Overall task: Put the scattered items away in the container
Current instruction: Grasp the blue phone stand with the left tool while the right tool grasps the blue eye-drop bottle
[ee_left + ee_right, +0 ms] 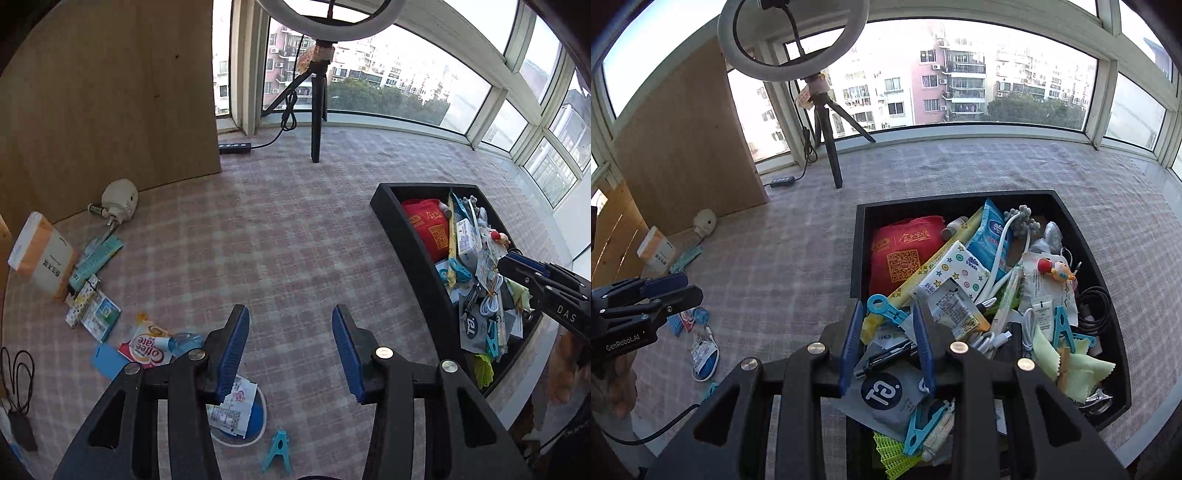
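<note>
A black tray (413,251) at the right is packed with packets, cables and clips; it also shows in the right wrist view (857,251). My left gripper (288,325) is open and empty above the checked cloth. Scattered items lie to its left: a Coffee-mate sachet (146,349), a blue disc under a white packet (240,410), a blue clip (279,452), a tissue box (40,254). My right gripper (886,325) is open over the tray's near left corner, above a grey packet (882,391); nothing is held.
A ring light on a tripod (317,110) stands at the back by the windows. A wooden board (110,92) leans at the left, with a white plug adapter (120,201) at its foot. A power strip (234,147) lies behind.
</note>
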`<state>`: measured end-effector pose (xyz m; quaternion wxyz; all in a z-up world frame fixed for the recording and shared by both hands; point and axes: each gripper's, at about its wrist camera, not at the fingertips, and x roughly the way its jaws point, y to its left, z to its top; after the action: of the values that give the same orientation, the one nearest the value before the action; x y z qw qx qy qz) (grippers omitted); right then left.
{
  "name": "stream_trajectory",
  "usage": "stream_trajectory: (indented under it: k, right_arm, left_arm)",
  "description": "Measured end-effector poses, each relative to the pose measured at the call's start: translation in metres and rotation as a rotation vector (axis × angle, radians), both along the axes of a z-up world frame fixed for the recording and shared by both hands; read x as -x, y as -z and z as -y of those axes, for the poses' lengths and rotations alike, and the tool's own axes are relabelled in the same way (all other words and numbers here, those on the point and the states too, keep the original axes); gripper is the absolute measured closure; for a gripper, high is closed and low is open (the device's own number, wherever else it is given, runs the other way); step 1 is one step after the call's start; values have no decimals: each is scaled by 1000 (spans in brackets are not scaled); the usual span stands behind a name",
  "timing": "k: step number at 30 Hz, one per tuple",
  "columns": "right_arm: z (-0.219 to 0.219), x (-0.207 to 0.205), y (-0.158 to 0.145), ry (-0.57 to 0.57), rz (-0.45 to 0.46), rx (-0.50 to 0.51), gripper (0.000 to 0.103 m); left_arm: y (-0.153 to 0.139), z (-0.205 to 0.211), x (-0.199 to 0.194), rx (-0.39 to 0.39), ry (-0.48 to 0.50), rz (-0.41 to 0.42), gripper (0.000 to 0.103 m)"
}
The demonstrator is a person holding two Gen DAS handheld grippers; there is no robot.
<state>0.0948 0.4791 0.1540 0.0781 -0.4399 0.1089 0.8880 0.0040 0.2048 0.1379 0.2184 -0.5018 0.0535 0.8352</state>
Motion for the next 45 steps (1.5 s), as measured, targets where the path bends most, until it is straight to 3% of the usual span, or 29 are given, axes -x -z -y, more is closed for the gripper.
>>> stream_trajectory:
  k: [7, 12, 19, 25, 37, 45]
  right_arm:
    - [72, 34, 15, -185, 48, -5, 75]
    - [136, 61, 30, -344, 83, -24, 75]
    - [219, 95, 51, -576, 133, -67, 75]
    - [264, 117, 74, -733, 182, -115, 72]
    - [291, 146, 108, -824, 239, -180, 64]
    - [300, 153, 113, -865, 236, -203, 64]
  left_arm:
    - [43, 130, 19, 23, -264, 96, 64]
    - [61, 177, 23, -6, -365, 148, 69]
    - [84, 192, 26, -28, -405, 196, 69]
    - [101, 187, 28, -36, -429, 247, 53]
    - [113, 193, 59, -74, -606, 294, 50]
    - [116, 182, 72, 23, -655, 320, 51]
